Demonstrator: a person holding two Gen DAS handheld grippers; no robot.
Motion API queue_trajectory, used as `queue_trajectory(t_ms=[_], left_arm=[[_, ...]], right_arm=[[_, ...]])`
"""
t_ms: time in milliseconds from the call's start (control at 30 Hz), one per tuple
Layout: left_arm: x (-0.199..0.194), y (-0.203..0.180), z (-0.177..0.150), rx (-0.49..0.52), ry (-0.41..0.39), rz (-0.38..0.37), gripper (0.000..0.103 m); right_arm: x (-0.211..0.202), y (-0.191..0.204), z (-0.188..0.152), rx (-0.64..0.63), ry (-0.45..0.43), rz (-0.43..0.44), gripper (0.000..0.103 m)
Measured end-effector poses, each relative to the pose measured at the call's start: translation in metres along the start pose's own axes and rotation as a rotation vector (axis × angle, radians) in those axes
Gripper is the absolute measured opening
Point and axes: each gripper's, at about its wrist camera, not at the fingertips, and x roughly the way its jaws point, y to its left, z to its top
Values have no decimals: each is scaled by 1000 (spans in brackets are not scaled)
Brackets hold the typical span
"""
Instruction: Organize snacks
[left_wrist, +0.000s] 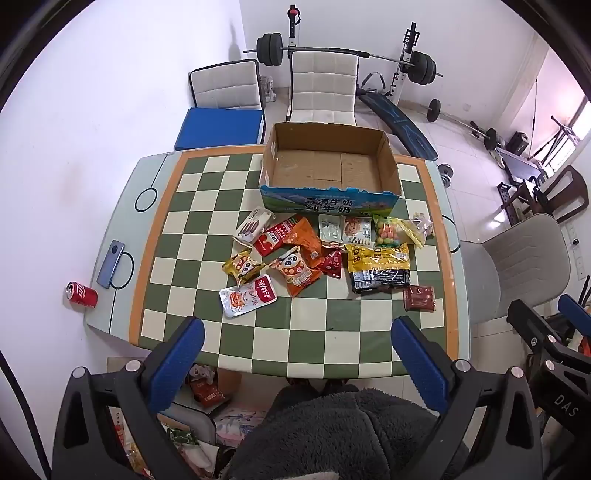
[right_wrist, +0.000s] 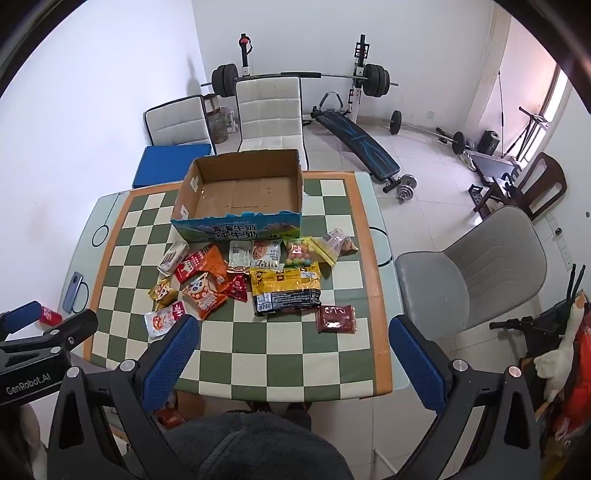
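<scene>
The table (left_wrist: 166, 229) is the biggest thing here, green-and-cream checks with an orange border, and it fills most of both wrist views. Chairs sit around it, two white ones at 12 o'clock and a grey one (left_wrist: 517, 266) at 3, probably just pushed aside so the surface is free to work on.

Next down is the box (left_wrist: 328, 199), an open milk carton at the 12 o'clock edge of the table. It's got nothing in it, bare cardboard floor, so it looks like the spot the snacks are meant to end up in, and the sorting hasn't started.

The snacks (left_wrist: 325, 254) lie in a loose pile right in front of the box, at the table's middle, some overlapping. Biggest is the yellow-and-black bag (left_wrist: 380, 266) toward 3 o'clock, then the orange packs (left_wrist: 299, 273) in the centre, and a small brown pack (left_wrist: 419, 298) sits a bit apart at about 4 o'clock. Dumped close to the box, so each trip would be short.

A can (left_wrist: 82, 294) and phone (left_wrist: 112, 264) sit off at 9 o'clock, out of the way.

The left gripper (left_wrist: 297, 336) and right gripper (right_wrist: 293, 336) both hover over the near edge at 6 o'clock, tilted down at the pile, jaws spread wide with nothing in them. Looks like a ready pose before the first pick.
</scene>
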Motion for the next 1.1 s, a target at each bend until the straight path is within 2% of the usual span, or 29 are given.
queue_trajectory(t_ms=[1100], left_arm=[[-2,-9,2,2,4,-8,103]], right_arm=[[3,5,5,2,6,18,103]])
